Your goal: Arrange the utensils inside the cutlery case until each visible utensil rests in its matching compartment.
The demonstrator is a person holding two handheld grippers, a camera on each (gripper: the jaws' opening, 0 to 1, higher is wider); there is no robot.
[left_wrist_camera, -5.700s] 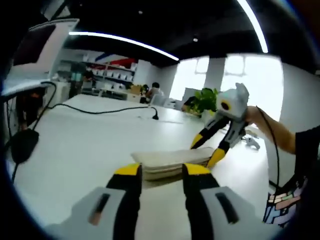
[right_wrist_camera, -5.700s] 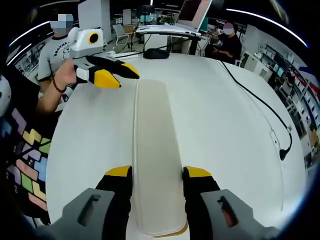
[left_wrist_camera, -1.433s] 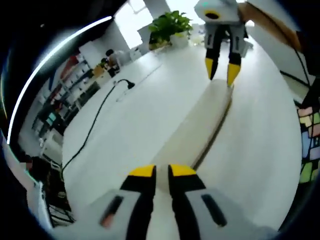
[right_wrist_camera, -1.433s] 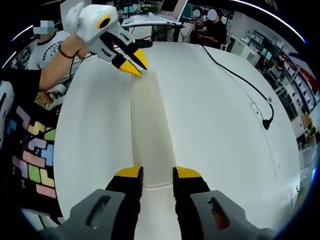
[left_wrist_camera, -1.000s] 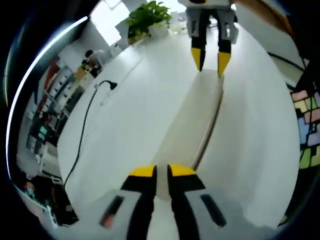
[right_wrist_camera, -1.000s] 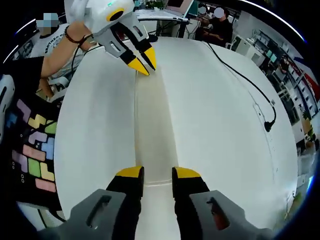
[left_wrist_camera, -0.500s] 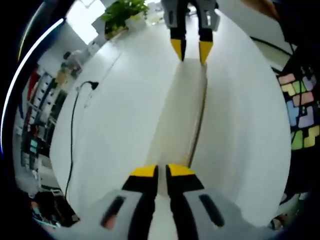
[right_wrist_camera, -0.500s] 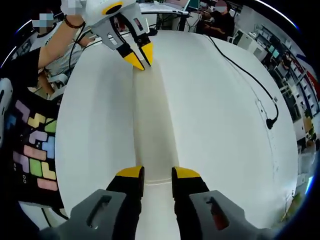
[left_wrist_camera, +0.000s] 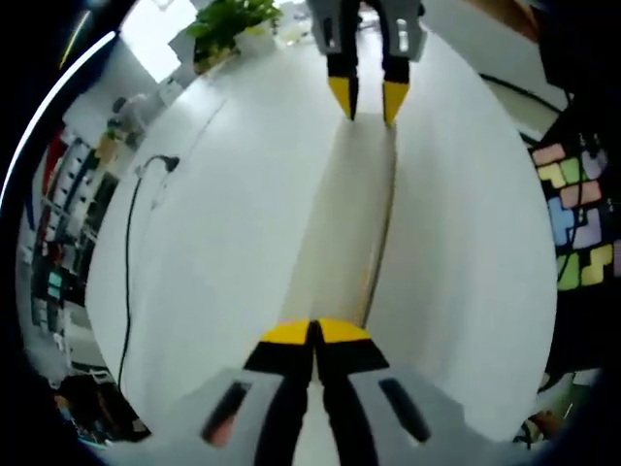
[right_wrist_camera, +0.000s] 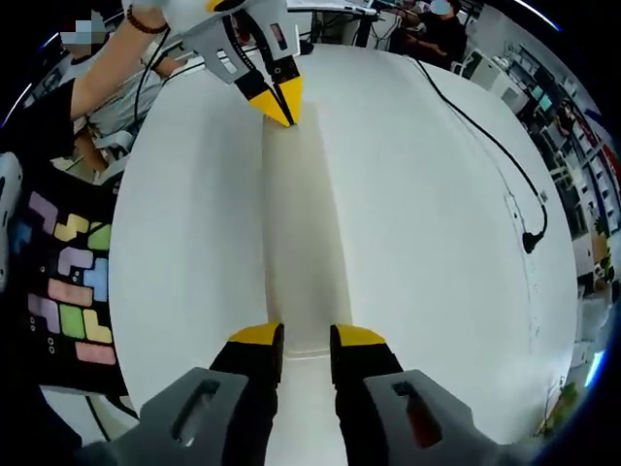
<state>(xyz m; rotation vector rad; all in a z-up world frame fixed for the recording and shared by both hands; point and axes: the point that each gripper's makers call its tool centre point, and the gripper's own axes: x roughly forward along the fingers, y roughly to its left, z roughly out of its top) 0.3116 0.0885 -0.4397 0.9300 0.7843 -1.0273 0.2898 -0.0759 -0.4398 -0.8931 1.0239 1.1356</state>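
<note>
A long, closed beige cutlery case (left_wrist_camera: 354, 218) lies flat on the white desk (left_wrist_camera: 223, 223), stretched lengthwise between the two grippers. In the left gripper view, the left gripper (left_wrist_camera: 313, 333) sits at the case's near end with its yellow-tipped jaws pressed together, pinching the case's edge. The right gripper (left_wrist_camera: 367, 100) meets the far end, its jaws a narrow gap apart over the case's end; whether they grip it cannot be told. In the right gripper view, the case (right_wrist_camera: 304, 223) runs from the right gripper (right_wrist_camera: 307, 337) up to the left gripper (right_wrist_camera: 281, 105). A black cable (right_wrist_camera: 485, 136) trails across the desk beside the case, well apart from it. No utensils are visible
</note>
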